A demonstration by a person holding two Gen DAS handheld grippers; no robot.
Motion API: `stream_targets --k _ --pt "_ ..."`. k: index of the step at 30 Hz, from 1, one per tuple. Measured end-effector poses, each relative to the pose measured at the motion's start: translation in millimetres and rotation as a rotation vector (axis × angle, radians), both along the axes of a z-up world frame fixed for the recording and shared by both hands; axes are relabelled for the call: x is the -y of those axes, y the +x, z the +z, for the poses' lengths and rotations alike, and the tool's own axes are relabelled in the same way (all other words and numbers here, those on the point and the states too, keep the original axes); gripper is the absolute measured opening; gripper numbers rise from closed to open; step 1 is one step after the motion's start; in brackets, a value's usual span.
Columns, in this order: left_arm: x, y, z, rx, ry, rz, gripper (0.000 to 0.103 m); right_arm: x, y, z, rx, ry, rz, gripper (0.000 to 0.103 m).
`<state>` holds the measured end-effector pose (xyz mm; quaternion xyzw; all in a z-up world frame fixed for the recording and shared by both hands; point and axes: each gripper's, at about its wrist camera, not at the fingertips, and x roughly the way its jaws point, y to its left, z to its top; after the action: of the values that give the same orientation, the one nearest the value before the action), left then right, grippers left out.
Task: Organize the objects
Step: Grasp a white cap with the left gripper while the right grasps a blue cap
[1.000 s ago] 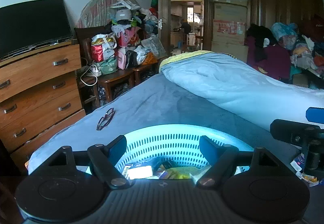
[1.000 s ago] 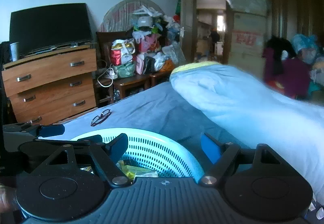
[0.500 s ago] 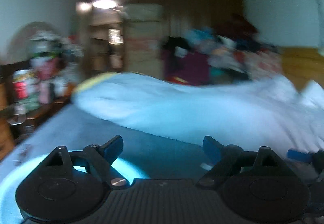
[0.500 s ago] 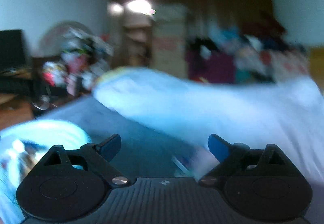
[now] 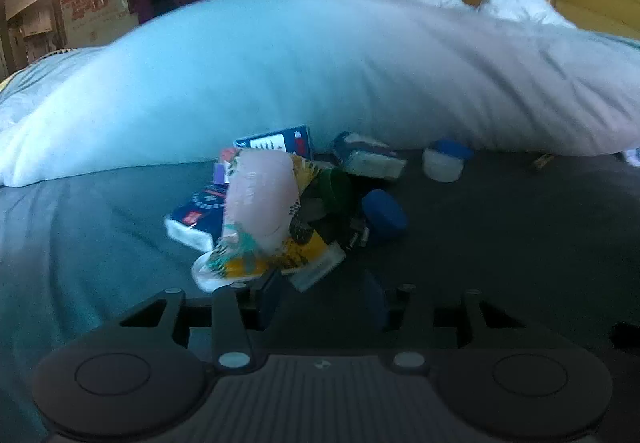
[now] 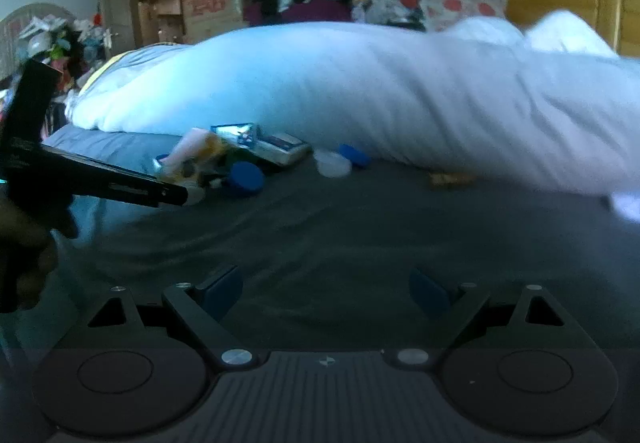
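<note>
Your left claw (image 5: 320, 293) is closing with nothing between its pads yet; the soft patterned pouch in pink, yellow and teal (image 5: 266, 219) lies just past its tips, on top of the pile on the dark grey bed (image 5: 500, 243). That pouch leans on a blue and white tissue pack (image 5: 192, 219), with a round blue lid (image 5: 384, 215) touching the heap on its right. If you shut too early you will likely nip only a loose corner of the pouch, and it may slip out or drag the tissue pack with it. The lid looks ready to roll off if the heap is nudged. Your right claw (image 6: 326, 293) stands spread over bare bed, holding nothing, well apart from the small white jar (image 6: 332, 163) against the pale blue rolled duvet (image 6: 360, 83); reaching for it could snag that duvet
</note>
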<state>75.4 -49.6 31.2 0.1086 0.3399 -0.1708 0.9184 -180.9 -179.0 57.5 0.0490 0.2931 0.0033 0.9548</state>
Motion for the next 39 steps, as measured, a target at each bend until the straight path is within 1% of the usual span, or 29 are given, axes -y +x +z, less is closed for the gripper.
stream_targets --k 3,4,5,6,7,8,9,10,12,15,16,17,18,19,20,21,22,23,24,25,26,29,30,32,33,35,36,37,39 --pt "0.9 16.9 -13.0 -0.007 0.007 0.008 0.05 7.0 3.6 -7.5 -0.006 0.027 0.004 0.09" --pt "1.5 20.9 -15.5 -0.012 0.006 0.011 0.05 10.3 10.5 -9.2 -0.008 0.031 0.009 0.089" --pt "1.8 22.9 -19.6 -0.025 0.008 0.014 0.045 10.5 12.6 -10.0 -0.012 0.035 0.013 0.087" --pt "1.5 21.1 -22.4 -0.029 0.0 0.016 0.029 8.9 15.7 -9.7 -0.016 0.04 0.018 0.081" --pt "2.6 15.9 -22.6 -0.017 -0.004 0.012 0.019 9.5 15.3 -10.1 -0.016 0.043 0.024 0.074" --pt "4.9 9.5 -23.1 -0.009 0.0 0.001 0.006 9.4 16.0 -10.0 -0.015 0.04 0.025 0.071" --pt "7.3 3.4 -21.8 0.008 0.007 -0.014 0.0 9.1 15.8 -9.1 -0.014 0.036 0.029 0.066" --pt "7.1 -5.5 -19.3 0.026 0.007 -0.032 0.0 9.0 16.4 -9.7 -0.014 0.036 0.033 0.063" --pt "3.6 -26.1 -11.3 0.049 -0.006 -0.054 0.0 7.4 15.4 -8.3 -0.013 0.04 0.037 0.062" --pt "-8.6 -63.0 0.0 0.037 -0.057 -0.1 0.0 4.8 12.6 -6.2 0.003 0.04 0.043 0.062" --pt "-10.4 -71.5 0.0 0.031 -0.058 -0.117 0.001 4.2 13.0 -5.4 0.007 0.042 0.047 0.062" --pt "-11.7 -78.3 -1.8 0.031 -0.043 -0.124 0.005 2.9 13.8 -5.2 0.008 0.047 0.054 0.062" --pt "-11.9 -81.6 -4.8 0.038 -0.023 -0.114 0.013 2.8 15.5 -5.0 0.008 0.059 0.063 0.063" --pt "-12.2 -81.5 -8.2 0.035 -0.014 -0.098 0.015 0.6 21.6 -5.0 0.014 0.068 0.076 0.064" --pt "-16.6 -81.4 -8.8 0.023 -0.022 -0.08 0.018 -1.7 29.4 -3.9 0.023 0.069 0.091 0.064" --pt "-22.2 -81.2 -7.6 0.02 -0.036 -0.059 0.019 -4.5 40.7 -2.3 0.034 0.072 0.111 0.064" --pt "-28.4 -81.3 -5.4 0.025 -0.048 -0.033 0.019 -5.0 60.3 -1.7 0.03 0.108 0.125 0.064" --pt "-30.4 -80.9 -3.6 0.028 -0.056 -0.015 0.02 -1.3 80.5 -1.5 0.013 0.183 0.118 0.064" --pt "-33.0 -81.6 0.4 0.028 -0.063 0.003 0.023 0.7 98.0 -1.2 0.0 0.24 0.105 0.064" --pt "-38.0 -81.4 2.0 0.031 -0.067 0.019 0.024 1.4 119.6 -1.4 -0.015 0.291 0.1 0.064" --pt "-39.6 -79.4 5.9 0.033 -0.066 0.03 0.025 -0.4 137.2 -2.4 -0.022 0.319 0.1 0.064" --pt "-49.8 -76.9 8.9 0.041 -0.07 0.055 0.028 -10.4 182.1 -9.1 -0.054 0.353 0.105 0.063" --pt "-51.6 -75.6 9.9 0.045 -0.068 0.062 0.031 -13.8 192.8 -12.0 -0.07 0.361 0.108 0.063" --pt "-57.0 -72.3 9.8 0.046 -0.072 0.081 0.033 -20.7 203.3 -17.9 -0.099 0.338 0.103 0.062" --pt "-58.5 -70.3 9.6 0.048 -0.076 0.089 0.033 -22.1 204.6 -22.6 -0.107 0.333 0.095 0.06" --pt "-60.8 -66.3 8.9 0.047 -0.084 0.101 0.034 -20.9 202.7 -27.7 -0.1 0.34 0.082 0.05" --pt "-60.6 -63.1 9.1 0.054 -0.084 0.11 0.035 -19.7 200.7 -27.8 -0.093 0.351 0.087 0.04" --pt "-61.0 -59.4 9.7 0.067 -0.083 0.12 0.036 -18.4 197.7 -25.8 -0.087 0.362 0.093 0.04" --pt "-60.6 -49.1 11.4 0.099 -0.078 0.148 0.04 -15.9 183.4 -13.2 -0.041 0.328 0.084 0.041"
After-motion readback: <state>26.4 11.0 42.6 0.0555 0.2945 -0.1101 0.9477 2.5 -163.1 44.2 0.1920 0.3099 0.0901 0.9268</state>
